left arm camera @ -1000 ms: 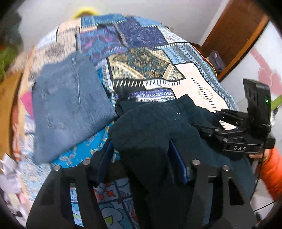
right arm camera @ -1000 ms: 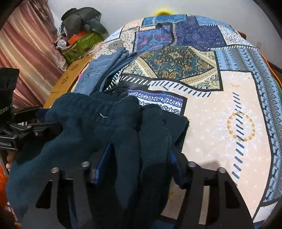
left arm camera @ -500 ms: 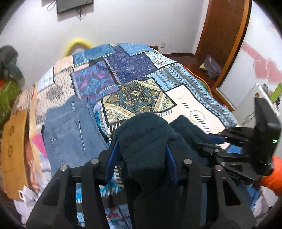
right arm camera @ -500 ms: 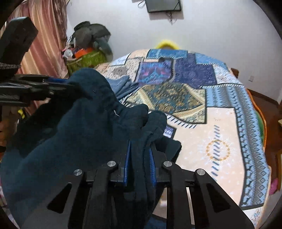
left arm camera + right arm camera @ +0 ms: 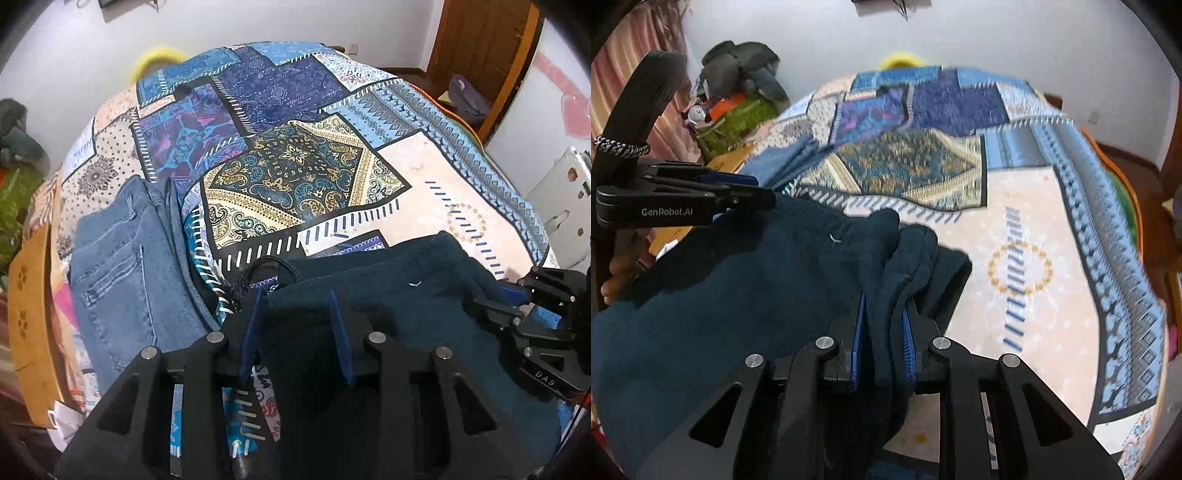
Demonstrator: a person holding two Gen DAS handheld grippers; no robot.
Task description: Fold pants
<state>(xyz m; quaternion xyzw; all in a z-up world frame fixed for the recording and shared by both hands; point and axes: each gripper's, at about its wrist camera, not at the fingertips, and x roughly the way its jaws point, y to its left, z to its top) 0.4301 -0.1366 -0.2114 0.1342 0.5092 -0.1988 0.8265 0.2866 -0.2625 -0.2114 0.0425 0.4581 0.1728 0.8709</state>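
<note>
Dark teal fleece pants hang stretched between my two grippers above the near edge of a patchwork bedspread. My left gripper is shut on one end of the pants' upper edge. My right gripper is shut on a bunched fold at the other end of the pants. Each gripper shows in the other's view: the right one at the right edge, the left one at the left. The lower part of the pants is hidden below the fingers.
Folded blue jeans lie on the bed's left side. A cardboard box stands left of the bed. A bag and clutter sit in the far left corner. A wooden door is at the back right.
Both grippers closed on the pants, lifted them off the bed, then moved apart, so the bunched cloth is now spread wide between them. The views tilted back down toward the bed.
</note>
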